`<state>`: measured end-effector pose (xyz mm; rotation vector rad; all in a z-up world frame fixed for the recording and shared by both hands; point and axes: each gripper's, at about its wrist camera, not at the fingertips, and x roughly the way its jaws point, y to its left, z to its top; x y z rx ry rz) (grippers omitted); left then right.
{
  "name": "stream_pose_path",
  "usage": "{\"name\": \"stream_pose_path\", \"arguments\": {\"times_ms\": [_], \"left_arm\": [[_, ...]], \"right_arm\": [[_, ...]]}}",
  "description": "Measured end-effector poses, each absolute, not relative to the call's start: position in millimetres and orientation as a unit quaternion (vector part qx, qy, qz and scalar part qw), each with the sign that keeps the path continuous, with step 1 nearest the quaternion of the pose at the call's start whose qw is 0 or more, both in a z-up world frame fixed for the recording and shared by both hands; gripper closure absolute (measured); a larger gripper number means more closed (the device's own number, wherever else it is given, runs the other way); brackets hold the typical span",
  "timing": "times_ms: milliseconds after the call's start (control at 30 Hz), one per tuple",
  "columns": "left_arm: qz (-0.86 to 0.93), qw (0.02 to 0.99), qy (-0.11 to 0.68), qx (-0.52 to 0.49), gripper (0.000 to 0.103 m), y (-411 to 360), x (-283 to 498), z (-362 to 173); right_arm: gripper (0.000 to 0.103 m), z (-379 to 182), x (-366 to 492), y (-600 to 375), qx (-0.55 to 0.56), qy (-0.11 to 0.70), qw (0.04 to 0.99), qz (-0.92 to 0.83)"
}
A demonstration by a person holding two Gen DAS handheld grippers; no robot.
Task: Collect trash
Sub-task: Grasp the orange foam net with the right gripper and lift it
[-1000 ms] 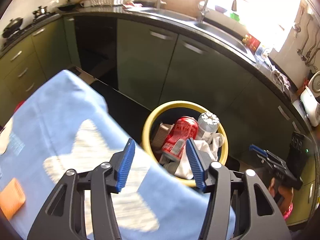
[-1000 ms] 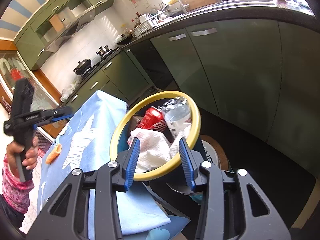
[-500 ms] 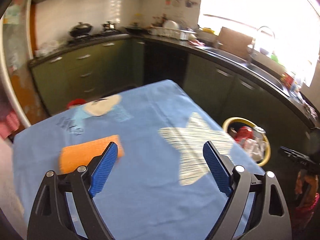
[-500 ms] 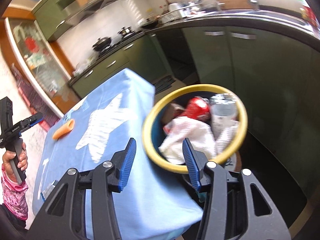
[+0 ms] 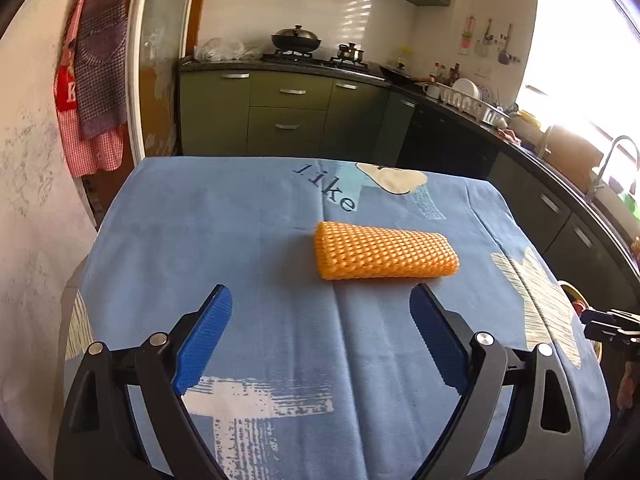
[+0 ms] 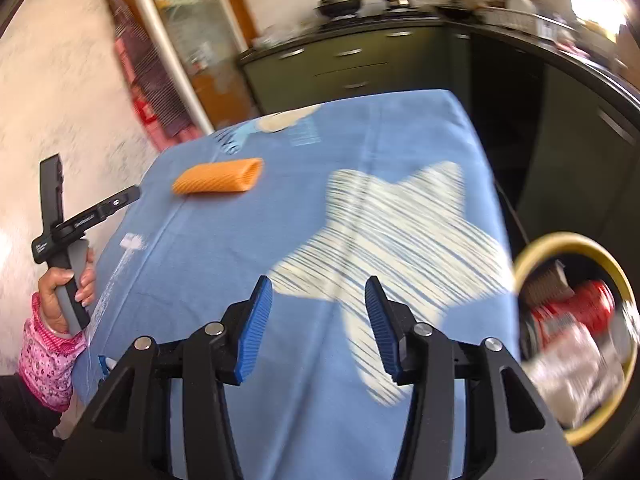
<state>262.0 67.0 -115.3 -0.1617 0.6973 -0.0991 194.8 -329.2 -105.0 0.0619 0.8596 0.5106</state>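
Observation:
An orange foam net sleeve (image 5: 386,250) lies on the blue tablecloth (image 5: 200,240), just beyond my left gripper (image 5: 320,294). That gripper's jaws are opening wide with nothing between them, a little short of the sleeve. In the right wrist view the sleeve (image 6: 219,176) sits at the far left of the cloth (image 6: 400,120). My right gripper (image 6: 319,282) hovers open and empty over the white star print. The yellow-rimmed bin (image 6: 560,240) stands off the table's right side, holding a red can (image 6: 576,308) and white paper (image 6: 572,372).
Green kitchen cabinets (image 5: 288,116) and a dark counter with a stove run behind and along the right. A hand in a pink sleeve (image 6: 48,344) holds the left gripper at the table's left edge. A wall and hanging aprons (image 5: 92,80) stand on the left.
Both grippers swung away from the bin and over the table. The left jaws spread wider and now face the orange sleeve. The bin slid to the right edge of the right wrist view.

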Motion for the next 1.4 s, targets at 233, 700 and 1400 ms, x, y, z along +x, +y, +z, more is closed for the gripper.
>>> {"name": "stream_pose_path", "arguments": {"times_ms": [233, 700, 1400], "left_arm": [[-0.014, 0.946, 0.31, -0.089, 0.014, 87, 250, -111], [-0.023, 0.952, 0.294, -0.08, 0.013, 81, 242, -102], [-0.038, 0.95, 0.297, -0.083, 0.013, 77, 241, -100]], "right_arm": [[0.055, -99, 253, -237, -0.105, 0.4, 0.846, 0.337], [0.03, -105, 374, -142, -0.307, 0.454, 0.691, 0.471], [0.088, -117, 352, -111, -0.373, 0.454, 0.65, 0.482]]}}
